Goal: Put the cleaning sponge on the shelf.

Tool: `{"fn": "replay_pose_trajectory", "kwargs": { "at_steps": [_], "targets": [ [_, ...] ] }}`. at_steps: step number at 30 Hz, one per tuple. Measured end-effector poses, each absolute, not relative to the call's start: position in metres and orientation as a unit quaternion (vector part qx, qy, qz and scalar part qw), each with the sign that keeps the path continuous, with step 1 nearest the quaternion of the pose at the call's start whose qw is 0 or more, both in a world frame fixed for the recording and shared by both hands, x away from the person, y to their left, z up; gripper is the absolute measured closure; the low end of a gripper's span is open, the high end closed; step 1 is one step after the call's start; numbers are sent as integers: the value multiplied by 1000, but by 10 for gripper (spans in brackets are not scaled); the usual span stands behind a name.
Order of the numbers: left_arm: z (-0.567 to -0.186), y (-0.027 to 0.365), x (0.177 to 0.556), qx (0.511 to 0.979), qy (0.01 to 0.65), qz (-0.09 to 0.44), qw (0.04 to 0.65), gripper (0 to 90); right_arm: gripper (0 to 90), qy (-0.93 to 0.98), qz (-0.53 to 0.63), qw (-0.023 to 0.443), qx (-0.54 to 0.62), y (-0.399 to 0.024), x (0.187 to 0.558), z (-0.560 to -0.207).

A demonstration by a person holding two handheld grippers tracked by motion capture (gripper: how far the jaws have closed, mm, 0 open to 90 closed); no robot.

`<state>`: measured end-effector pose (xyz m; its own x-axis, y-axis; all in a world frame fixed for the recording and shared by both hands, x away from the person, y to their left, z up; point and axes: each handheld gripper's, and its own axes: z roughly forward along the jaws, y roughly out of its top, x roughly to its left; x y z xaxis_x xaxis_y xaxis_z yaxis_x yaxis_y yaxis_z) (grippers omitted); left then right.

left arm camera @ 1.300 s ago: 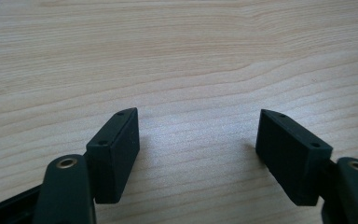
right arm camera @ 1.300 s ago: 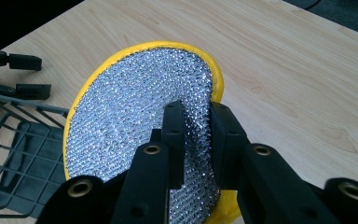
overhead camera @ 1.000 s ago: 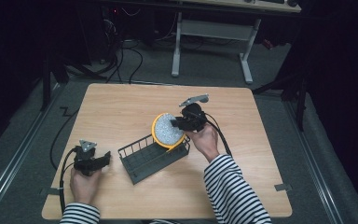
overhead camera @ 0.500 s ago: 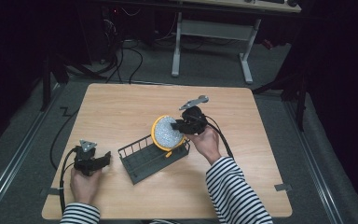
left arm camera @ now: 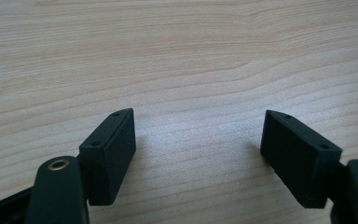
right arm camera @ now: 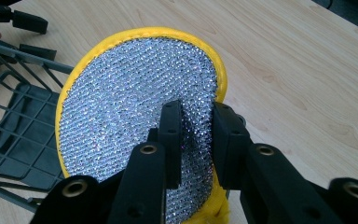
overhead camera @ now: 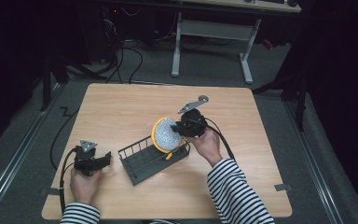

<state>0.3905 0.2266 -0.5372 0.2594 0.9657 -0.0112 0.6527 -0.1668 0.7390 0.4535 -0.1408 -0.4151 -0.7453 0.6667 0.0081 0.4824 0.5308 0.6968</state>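
Scrubber (overhead camera: 168,134) status: round pad, silver mesh face with yellow rim, pinched on edge by the right gripper (overhead camera: 182,129), jaws clamped near-together on the pad's lower right edge. In the right gripper view the scrubber (right arm camera: 135,107) stands nearly upright between the jaws of the right gripper (right arm camera: 196,140), mesh face toward the camera, yellow rim running round the top and left.

Position: pad sits at the right end of the dark wire basket (overhead camera: 140,161), lower rim at or just over the basket's end wall (can't tell whether it touches the wire). Basket (right arm camera: 14,126) also shows behind the pad in the right gripper view, open mesh floor, nothing seen in it.

Delta vs. the earlier frames: small. Scrubber, basket and right hand (overhead camera: 207,145) sit in about the same spot on the wooden table (overhead camera: 121,107); grip on the pad unchanged.

Left gripper (overhead camera: 93,161): rests on the table near the left front, well apart from the basket, same place as before. Its jaws have just been opening; they now stand spread wide with nothing between them. Left gripper view confirms it: left gripper (left arm camera: 198,140) over bare wood grain, pads (left arm camera: 112,149) far apart.
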Motion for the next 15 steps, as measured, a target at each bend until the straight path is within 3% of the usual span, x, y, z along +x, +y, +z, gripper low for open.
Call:
{"fn": "replay_pose_trajectory", "kwargs": {
  "at_steps": [15],
  "targets": [
    [-537, 227, 391, 723, 561, 242, 324, 263, 776, 881, 320, 127, 324, -139, 450, -424]
  ]
}}
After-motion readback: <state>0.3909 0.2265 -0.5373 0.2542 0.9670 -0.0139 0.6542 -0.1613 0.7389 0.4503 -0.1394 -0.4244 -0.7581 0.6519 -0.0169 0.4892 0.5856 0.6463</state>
